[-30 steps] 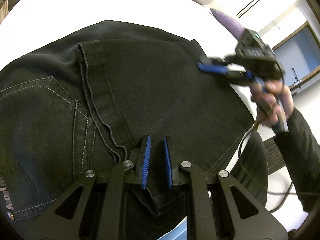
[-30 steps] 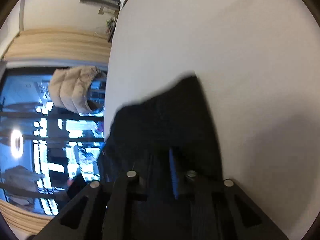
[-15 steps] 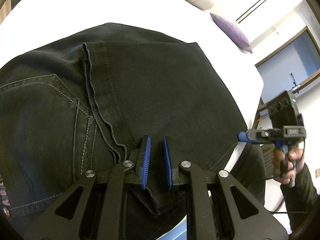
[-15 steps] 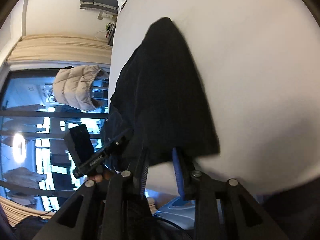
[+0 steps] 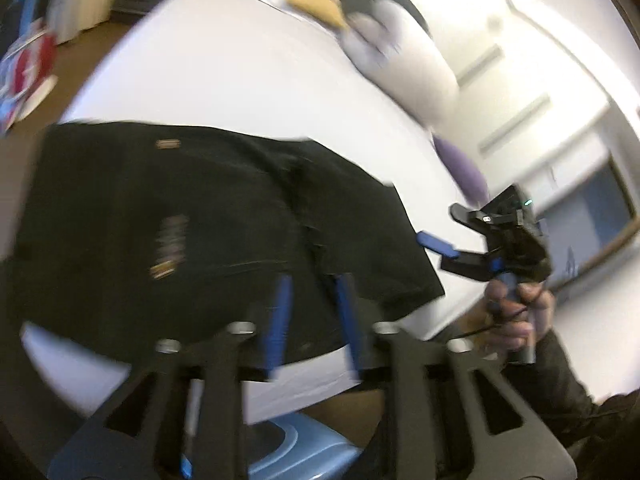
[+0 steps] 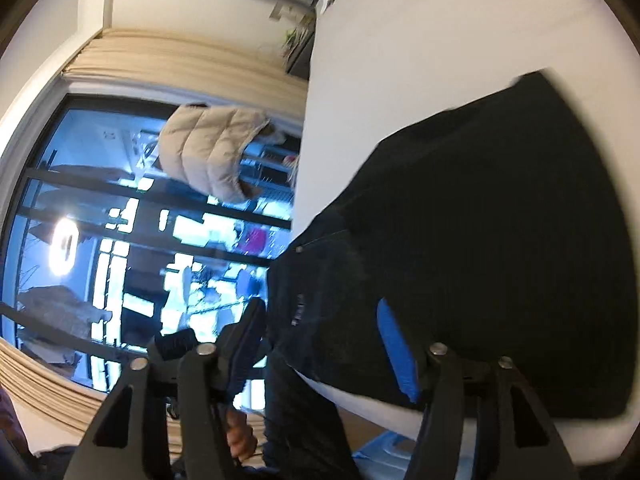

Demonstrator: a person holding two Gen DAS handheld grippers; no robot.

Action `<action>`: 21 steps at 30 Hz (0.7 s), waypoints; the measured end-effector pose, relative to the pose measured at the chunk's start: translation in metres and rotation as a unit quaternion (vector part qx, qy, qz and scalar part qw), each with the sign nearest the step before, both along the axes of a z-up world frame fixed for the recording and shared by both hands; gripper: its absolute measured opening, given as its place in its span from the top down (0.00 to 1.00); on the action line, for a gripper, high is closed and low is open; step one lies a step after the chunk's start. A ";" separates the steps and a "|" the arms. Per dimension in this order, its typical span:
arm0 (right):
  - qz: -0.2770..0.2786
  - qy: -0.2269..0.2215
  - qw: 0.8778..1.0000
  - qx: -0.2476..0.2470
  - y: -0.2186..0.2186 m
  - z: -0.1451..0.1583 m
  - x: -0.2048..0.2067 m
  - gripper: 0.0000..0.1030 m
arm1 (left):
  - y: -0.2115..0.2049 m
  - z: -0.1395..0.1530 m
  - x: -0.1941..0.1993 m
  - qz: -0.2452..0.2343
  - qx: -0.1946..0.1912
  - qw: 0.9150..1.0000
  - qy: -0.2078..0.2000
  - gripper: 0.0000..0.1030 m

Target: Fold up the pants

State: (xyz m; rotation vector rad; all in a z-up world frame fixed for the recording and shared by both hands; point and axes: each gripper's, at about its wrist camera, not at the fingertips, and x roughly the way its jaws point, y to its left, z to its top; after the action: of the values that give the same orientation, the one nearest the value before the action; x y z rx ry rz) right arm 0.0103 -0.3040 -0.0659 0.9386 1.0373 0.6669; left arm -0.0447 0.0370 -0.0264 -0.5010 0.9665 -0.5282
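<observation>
Black jeans point(image 5: 208, 232) lie folded into a compact stack near the front edge of the white bed point(image 5: 224, 76); they also show in the right wrist view point(image 6: 488, 248). My left gripper point(image 5: 314, 320) is open and empty, lifted back above the near edge of the jeans. My right gripper point(image 6: 320, 344) is open wide and empty, just off the jeans' right edge; it also shows in the left wrist view point(image 5: 436, 246), held in a hand. The left view is motion-blurred.
White pillows point(image 5: 408, 64) and a purple cushion point(image 5: 460, 164) lie at the head of the bed. A light blue object point(image 5: 304, 456) sits on the floor below the bed edge. A beige puffer jacket point(image 6: 216, 152) hangs by a dark window.
My left gripper opened, let go of the jeans and pulled back and up. My right gripper opened wider and shifted beside the jeans' right edge.
</observation>
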 end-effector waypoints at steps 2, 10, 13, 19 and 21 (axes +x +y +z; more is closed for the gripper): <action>0.005 0.010 1.000 0.014 0.016 -0.007 0.015 0.29 | 0.035 -0.002 -0.018 0.064 -0.020 0.998 -0.001 0.08; 0.058 0.038 0.997 0.017 0.073 -0.022 0.054 0.29 | 0.121 -0.045 -0.046 0.187 -0.124 0.972 0.065 0.08; 0.071 0.043 0.996 0.021 0.082 -0.025 0.058 0.29 | 0.131 -0.063 -0.051 0.199 -0.156 0.964 0.087 0.08; 0.076 0.067 0.995 0.017 0.090 -0.042 0.065 0.29 | 0.151 -0.092 -0.054 0.225 -0.194 0.950 0.100 0.08; 0.082 0.082 0.993 0.006 0.090 -0.054 0.065 0.29 | 0.157 -0.102 -0.049 0.231 -0.204 0.946 0.103 0.08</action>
State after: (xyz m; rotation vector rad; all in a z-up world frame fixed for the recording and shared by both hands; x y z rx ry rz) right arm 0.0755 -0.2145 -0.1202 0.9366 1.2667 0.7411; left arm -0.0939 0.1943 -0.1282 -1.1432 0.8972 -0.2478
